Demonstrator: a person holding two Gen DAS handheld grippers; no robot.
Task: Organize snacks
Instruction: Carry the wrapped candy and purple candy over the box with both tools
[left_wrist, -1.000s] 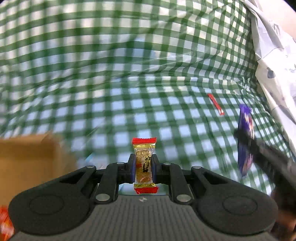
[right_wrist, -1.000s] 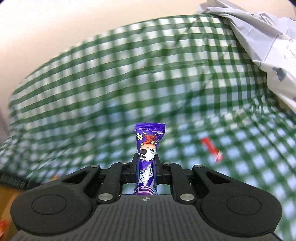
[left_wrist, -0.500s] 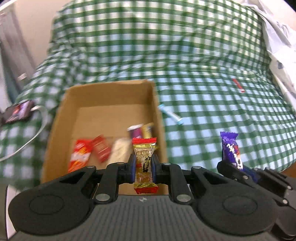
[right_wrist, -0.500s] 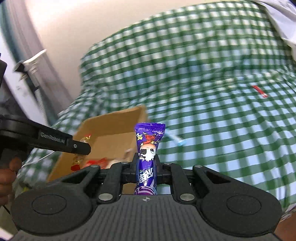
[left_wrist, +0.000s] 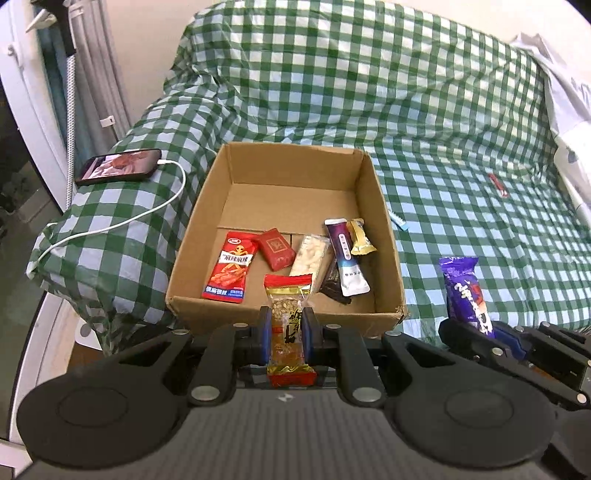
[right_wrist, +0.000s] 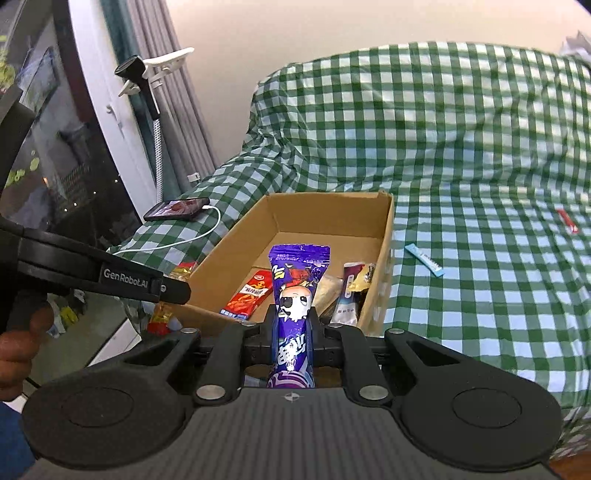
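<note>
1. A bed covered in a green-and-white checked sheet fills the scene, with a pale wall behind it and grey curtains at the far left.
2. An open cardboard box sits on the near part of the bed, left of the middle.
3. Inside the box, toward its near wall, lie several snacks: a red-orange snack packet at the left, a small dark red packet just beside it, a pale bar in a clear wrapper, a purple-and-white stick packet and a small gold-wrapped candy at the right.
4. The left tool is pinching a gold peanut bar with red ends; the bar stands upright between the closed fingers, at the near edge of the box.
5. The right tool is pinching a purple snack packet, also upright, near the box's near right corner.
6. In the left wrist view the right tool shows at the lower right, just to the right of the box.
7. A blue stick packet lies on the sheet just right of the box.
8. A small red packet lies well apart, far to the right.
9. A phone with a lit screen rests on the bed's left edge, with a white cable plugged into it.
10. A hand grips the left tool's handle at the left edge of the right wrist view.
</note>
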